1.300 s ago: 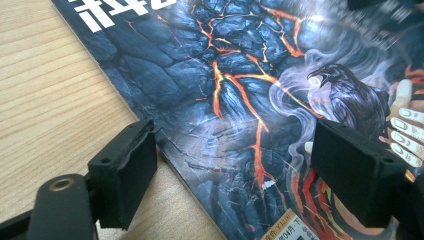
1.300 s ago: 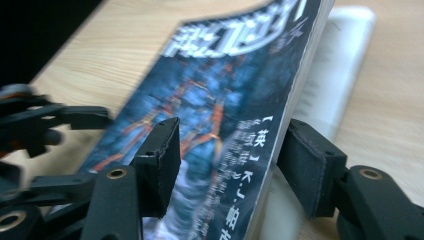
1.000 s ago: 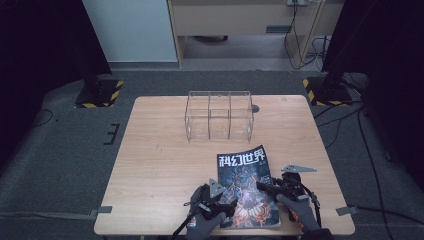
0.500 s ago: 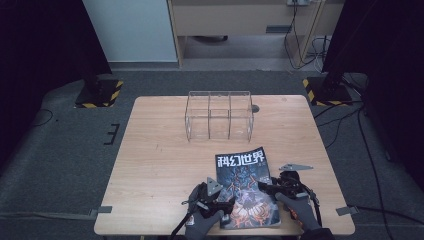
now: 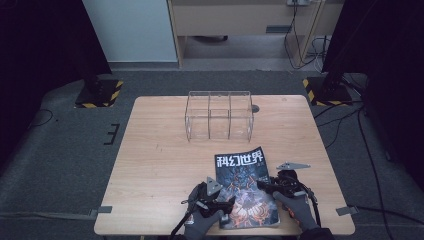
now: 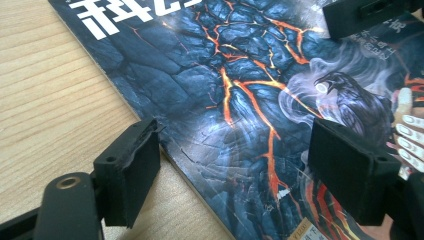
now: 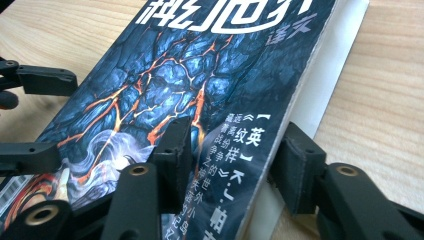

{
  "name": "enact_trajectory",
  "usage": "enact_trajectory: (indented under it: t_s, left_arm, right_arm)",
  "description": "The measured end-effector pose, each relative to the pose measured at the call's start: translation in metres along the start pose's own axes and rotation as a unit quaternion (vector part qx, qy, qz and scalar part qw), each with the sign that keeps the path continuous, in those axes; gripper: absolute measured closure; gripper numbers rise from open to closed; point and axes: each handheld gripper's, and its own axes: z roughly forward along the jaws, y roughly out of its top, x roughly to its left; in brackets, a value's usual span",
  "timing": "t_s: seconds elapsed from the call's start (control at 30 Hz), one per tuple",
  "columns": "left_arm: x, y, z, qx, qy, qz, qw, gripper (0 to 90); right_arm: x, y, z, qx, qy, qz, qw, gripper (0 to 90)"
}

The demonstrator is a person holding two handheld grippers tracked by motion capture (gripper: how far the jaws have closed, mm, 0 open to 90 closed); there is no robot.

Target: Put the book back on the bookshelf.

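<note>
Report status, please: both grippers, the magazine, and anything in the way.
Left gripper open, astride magazine's left edge. Right gripper open, straddling its right edge, cover lifted there. Magazine otherwise flat on table. Clear rack stands beyond, apart.

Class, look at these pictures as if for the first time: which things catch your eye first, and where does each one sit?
The dark magazine with glowing orange cracks and white title characters stands out, lying at the near edge of the wooden table. A gloved hand holds a gripper at each side of it: the left gripper and the right gripper, both with jaws open over the cover. Farther back stands a clear, empty three-compartment organizer.
</note>
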Motion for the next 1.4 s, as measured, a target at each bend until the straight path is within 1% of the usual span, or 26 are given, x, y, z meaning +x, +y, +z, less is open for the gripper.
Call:
enact_trajectory:
  t_s: [0.07,0.1,0.13,0.17,0.2,0.23,0.27,0.3,0.33,0.37,0.43,0.47,0.63,0.7,0.8,0.87,0.93,0.97,1.03,1.07,1.1,1.17,1.2,1.27,1.37,1.4]
  left_arm:
    - [0.001,0.0,0.0,-0.003,-0.005,-0.006,1.0,21.1]
    - [0.001,0.0,0.0,-0.002,-0.003,-0.002,1.0,21.2]
    - [0.001,0.0,0.0,-0.002,-0.003,-0.002,1.0,21.2]
    - [0.0,0.0,0.0,0.0,0.001,0.001,1.0,21.2]
    - [0.0,0.0,0.0,0.001,0.003,0.003,1.0,21.2]
    - [0.0,0.0,0.0,0.001,0.003,0.003,1.0,21.2]
    - [0.0,0.0,0.0,0.001,0.002,0.002,1.0,21.2]
    - [0.0,0.0,0.0,0.0,0.002,0.001,1.0,21.2]
    - [0.0,0.0,0.0,-0.001,0.0,0.0,1.0,21.4]
    - [0.001,0.0,0.0,-0.003,-0.002,-0.003,1.0,21.4]
    - [0.002,0.0,0.0,-0.002,-0.005,-0.005,1.0,21.4]
    - [0.003,0.0,-0.001,-0.004,-0.007,-0.007,0.9999,21.4]
    - [0.006,-0.001,-0.001,-0.009,-0.019,-0.02,0.9996,21.4]
    - [0.007,-0.001,-0.002,-0.01,-0.02,-0.023,0.9995,21.3]
    - [0.009,-0.001,-0.002,-0.012,-0.019,-0.027,0.9994,21.2]
    - [0.011,-0.001,-0.003,-0.013,-0.018,-0.03,0.9993,21.1]
    - [0.014,-0.001,-0.004,-0.014,-0.014,-0.032,0.9993,21.0]
    - [0.015,-0.001,-0.005,-0.016,-0.013,-0.035,0.9992,21.1]
    - [0.017,-0.002,-0.005,-0.017,-0.015,-0.036,0.9991,21.1]
    - [0.018,-0.001,-0.006,-0.018,-0.012,-0.036,0.9991,21.0]
    - [0.018,-0.001,-0.006,-0.021,-0.015,-0.04,0.9989,21.1]
    - [0.02,0.0,-0.008,-0.025,-0.013,-0.041,0.9987,21.1]
    - [0.02,0.0,-0.008,-0.026,-0.015,-0.044,0.9986,21.0]
    - [0.021,0.001,-0.009,-0.028,-0.016,-0.047,0.9984,21.0]
    - [0.023,0.002,-0.011,-0.032,-0.016,-0.051,0.9981,21.0]
    - [0.024,0.003,-0.013,-0.036,-0.016,-0.051,0.9979,21.0]
  right_arm:
    - [0.001,0.001,0.002,-0.005,-0.004,-0.002,1.0,49.3]
    - [0.003,0.002,0.003,-0.003,-0.013,-0.007,0.9999,50.1]
    - [0.003,0.002,0.003,-0.003,-0.013,-0.007,0.9999,50.1]
    - [0.005,0.002,0.003,-0.002,-0.023,-0.014,0.9996,53.9]
    - [0.005,0.002,0.003,-0.002,-0.023,-0.014,0.9996,53.9]
    - [0.005,0.002,0.002,-0.003,-0.022,-0.005,0.9997,59.5]
    - [0.004,0.002,0.001,-0.006,-0.022,-0.004,0.9997,62.6]
    - [0.004,0.002,0.001,-0.006,-0.022,-0.004,0.9997,62.6]
    - [0.005,0.003,-0.001,-0.008,-0.019,0.006,0.9998,67.8]
    - [0.005,0.003,-0.001,-0.008,-0.019,0.006,0.9998,67.8]
    - [0.006,0.004,-0.003,-0.016,-0.018,0.006,0.9997,73.5]
    - [0.006,0.004,-0.003,-0.016,-0.018,0.006,0.9997,73.5]
    - [0.008,0.004,-0.008,-0.028,-0.007,0.01,0.9995,80.5]
    - [0.01,0.005,-0.011,-0.042,0.0,0.007,0.9991,82.6]
    - [0.012,0.005,-0.013,-0.048,0.005,0.008,0.9988,83.1]
    - [0.014,0.005,-0.016,-0.059,0.01,0.0,0.9982,83.3]
    - [0.015,0.006,-0.017,-0.062,0.011,-0.001,0.998,83.3]
    - [0.017,0.007,-0.019,-0.069,0.016,-0.002,0.9975,83.4]
    - [0.018,0.007,-0.02,-0.072,0.018,-0.005,0.9972,83.4]
    - [0.019,0.008,-0.021,-0.074,0.021,-0.004,0.997,83.4]
    - [0.021,0.008,-0.022,-0.078,0.022,-0.007,0.9967,83.5]
    - [0.023,0.009,-0.024,-0.083,0.026,-0.012,0.9962,83.4]
    - [0.025,0.009,-0.027,-0.088,0.031,-0.017,0.9955,83.5]
    - [0.026,0.009,-0.028,-0.091,0.032,-0.017,0.9952,83.5]
    - [0.028,0.01,-0.031,-0.099,0.039,-0.024,0.994,83.5]
    - [0.031,0.011,-0.035,-0.107,0.044,-0.026,0.9929,83.5]
